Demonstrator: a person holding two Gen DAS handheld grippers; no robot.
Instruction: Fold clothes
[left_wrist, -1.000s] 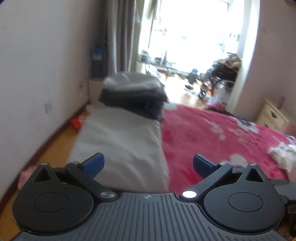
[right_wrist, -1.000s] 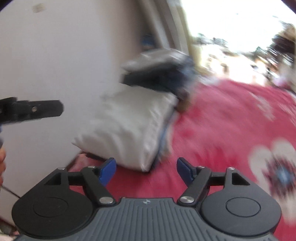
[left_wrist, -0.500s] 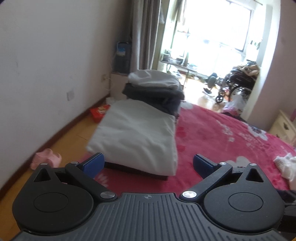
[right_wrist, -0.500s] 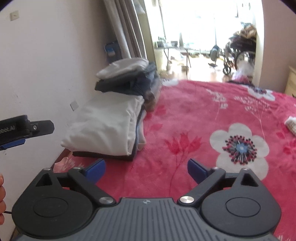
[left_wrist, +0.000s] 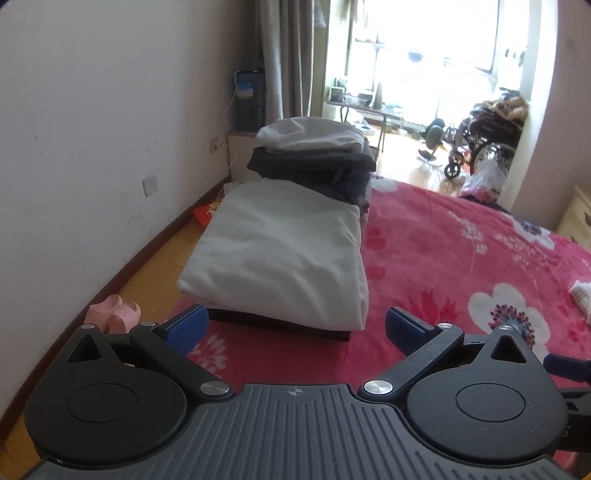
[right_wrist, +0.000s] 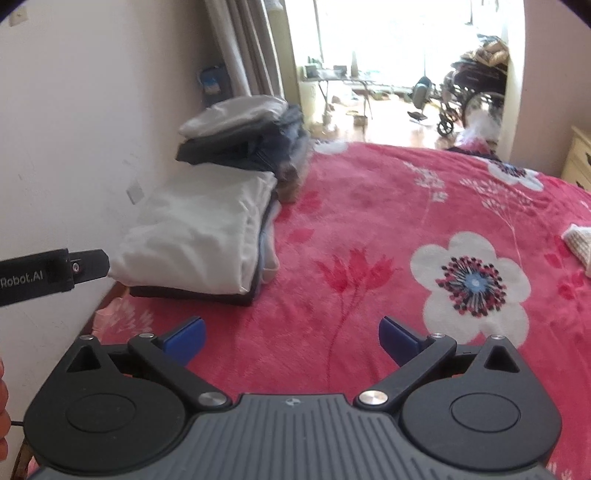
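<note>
Both the left gripper and the right gripper, whose jaws have just been opening, are spread wide and empty, and the next garment, a whitish cloth, lies at the bed's right edge, nearer the right one.

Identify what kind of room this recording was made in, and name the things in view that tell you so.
Most likely a bedroom in a home: a bed with a red floral blanket, folded clothes stacked at its edge, a cream bedside cabinet, and pink slippers on the wooden floor.
</note>
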